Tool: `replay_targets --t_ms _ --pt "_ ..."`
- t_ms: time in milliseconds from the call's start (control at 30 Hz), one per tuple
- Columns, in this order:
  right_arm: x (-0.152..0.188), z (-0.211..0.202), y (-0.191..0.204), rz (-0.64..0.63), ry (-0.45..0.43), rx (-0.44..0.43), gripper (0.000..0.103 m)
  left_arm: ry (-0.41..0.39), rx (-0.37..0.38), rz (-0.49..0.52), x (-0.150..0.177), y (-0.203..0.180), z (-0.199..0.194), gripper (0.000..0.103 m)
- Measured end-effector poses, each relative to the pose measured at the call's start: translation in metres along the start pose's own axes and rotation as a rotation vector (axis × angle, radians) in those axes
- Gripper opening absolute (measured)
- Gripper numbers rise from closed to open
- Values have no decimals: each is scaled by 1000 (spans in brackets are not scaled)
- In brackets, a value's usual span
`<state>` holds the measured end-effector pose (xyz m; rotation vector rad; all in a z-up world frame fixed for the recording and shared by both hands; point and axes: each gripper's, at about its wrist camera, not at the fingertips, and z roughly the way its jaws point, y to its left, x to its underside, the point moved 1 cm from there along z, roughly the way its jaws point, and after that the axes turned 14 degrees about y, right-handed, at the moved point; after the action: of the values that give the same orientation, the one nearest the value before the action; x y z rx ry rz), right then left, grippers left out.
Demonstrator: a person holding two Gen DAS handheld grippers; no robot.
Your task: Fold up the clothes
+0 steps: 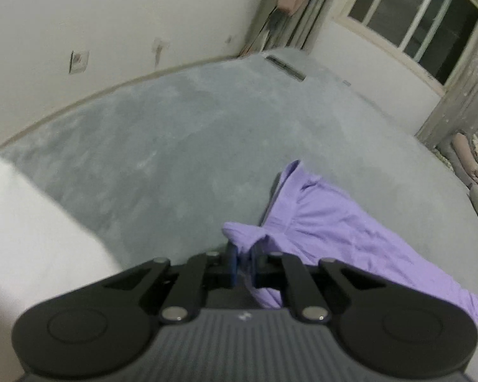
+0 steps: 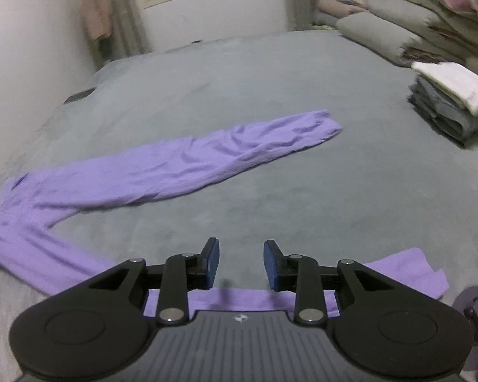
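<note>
The purple garment (image 2: 175, 165) lies spread on the grey bed cover (image 2: 271, 73). In the right wrist view it fills the left and middle of the frame: one long sleeve runs from the left edge up toward the centre right, its cuff end lying flat and wrinkled, and another strip of the same cloth runs from the left edge along the bottom, passing under the gripper body and coming out again at the lower right as a loose flap. In the left wrist view the garment (image 1: 328, 222) sits at the lower centre and lower right, bunched and partly lifted into a ridge that rises toward the middle of the frame.

The left gripper (image 1: 242, 262) has its jaws closed nearly together on a fold of the purple cloth, which is pinched between the blue pads and drapes down on the right side of them. The right gripper (image 2: 241, 262) has its jaws partly open with a clear gap; only bed cover shows between the pads, and they hold nothing, though the cloth strip lies just below them.

At the right edge of the right wrist view stands a stack of folded clothes (image 2: 452, 105), white on top and grey beneath, well apart from the purple garment. Behind it, in the upper right, are piled quilts and pillows (image 2: 408, 16). A window (image 1: 414, 19) sits in the upper right of the left wrist view, with a pale wall (image 1: 111, 31) across the upper left.
</note>
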<state>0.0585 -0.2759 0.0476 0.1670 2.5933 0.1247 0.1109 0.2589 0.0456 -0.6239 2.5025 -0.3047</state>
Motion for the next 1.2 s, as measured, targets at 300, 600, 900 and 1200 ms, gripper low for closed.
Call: replay_targets --t_ms 300,600,900,1200 --pt "15 -1 22 -204 40 88 30 -15 -123 43 6 2 -9 6" --pt "18 -5 16 -199 44 127 30 36 -239 122 10 -6 7 21" --pt "20 -18 -32 -45 15 208 30 -108 -214 161 12 -28 -31 45" --pt "21 -21 -63 108 20 318 30 -161 -215 141 12 -29 -46 46"
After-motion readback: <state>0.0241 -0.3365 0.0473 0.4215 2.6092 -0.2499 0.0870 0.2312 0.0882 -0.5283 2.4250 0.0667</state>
